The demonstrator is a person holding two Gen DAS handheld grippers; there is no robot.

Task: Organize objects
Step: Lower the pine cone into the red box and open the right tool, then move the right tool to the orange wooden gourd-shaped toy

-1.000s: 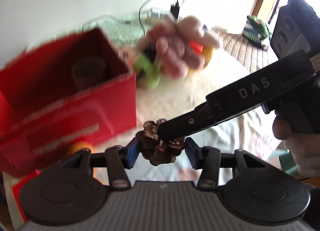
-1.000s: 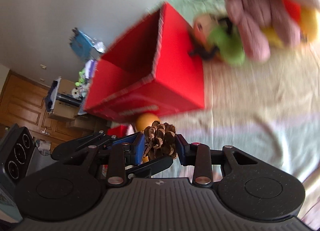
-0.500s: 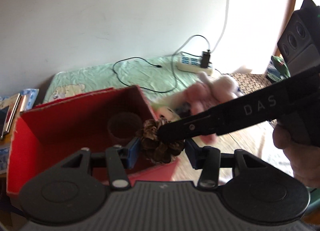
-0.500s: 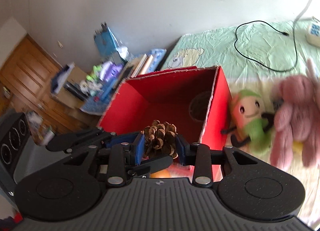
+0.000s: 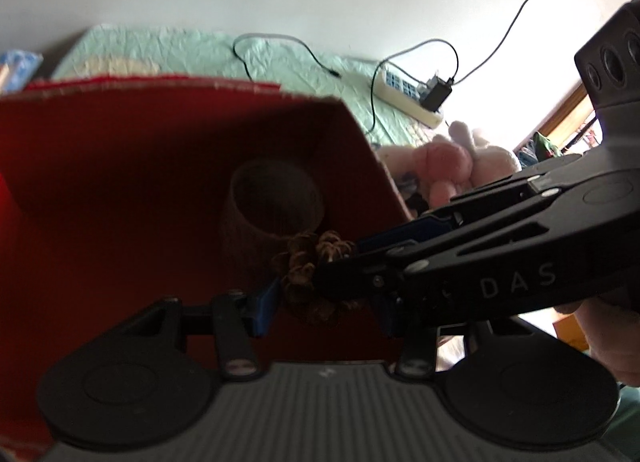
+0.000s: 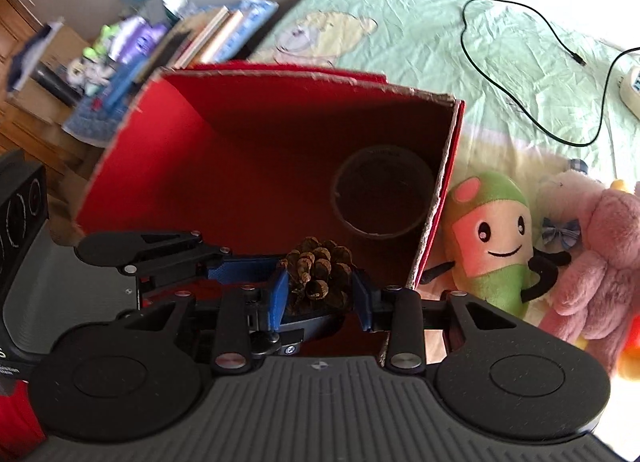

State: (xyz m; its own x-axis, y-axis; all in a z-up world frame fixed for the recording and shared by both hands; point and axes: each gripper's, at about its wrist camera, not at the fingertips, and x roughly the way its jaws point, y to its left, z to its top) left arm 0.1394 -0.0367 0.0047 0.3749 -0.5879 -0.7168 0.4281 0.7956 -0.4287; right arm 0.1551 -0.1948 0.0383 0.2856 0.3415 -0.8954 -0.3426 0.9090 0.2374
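Note:
A brown pine cone is held by both grippers at once, above the near edge of an open red cardboard box. My right gripper is shut on it, blue pads pressing on its two sides. My left gripper also grips the pine cone; its fingers come in from the left in the right wrist view. In the left wrist view the right gripper's fingers cross from the right and hide part of the cone. Inside the box a brown roll stands in the far right corner.
A green and pink plush leans against the box's right wall, with a pink plush beside it. A white power strip and a black cable lie on the green sheet behind. Books are stacked at the back left.
Both grippers have carried the pine cone together from in front of the box to over its open top. The views now look down into the box, and the plush toys have shifted right.

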